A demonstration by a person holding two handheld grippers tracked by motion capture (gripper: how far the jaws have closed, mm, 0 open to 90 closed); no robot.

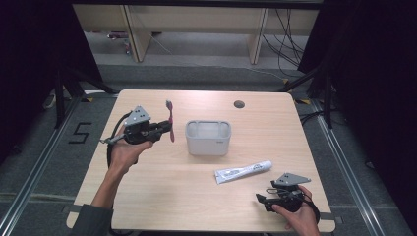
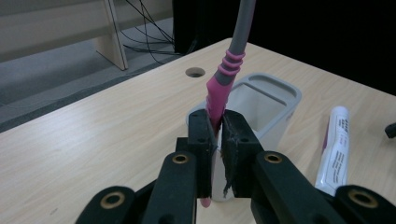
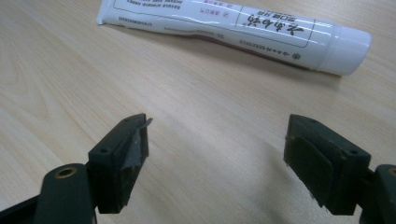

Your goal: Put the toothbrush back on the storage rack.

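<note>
Pinching a ribbed pink-and-grey toothbrush (image 2: 224, 79), left gripper (image 2: 217, 133); right gripper (image 3: 215, 154) spread over woodgrain near glossy tube (image 3: 233, 32).

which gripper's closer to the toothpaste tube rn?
Right. The right gripper sits open just short of the toothpaste tube; the left gripper is across the table beside the grey holder, clamping a toothbrush.

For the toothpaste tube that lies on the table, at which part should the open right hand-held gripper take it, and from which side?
Probably at the middle of the toothpaste tube, coming down from above with the jaws across its narrow width. It lies flat, apart from the holder; the right hand-held gripper is open just short of it.
</note>
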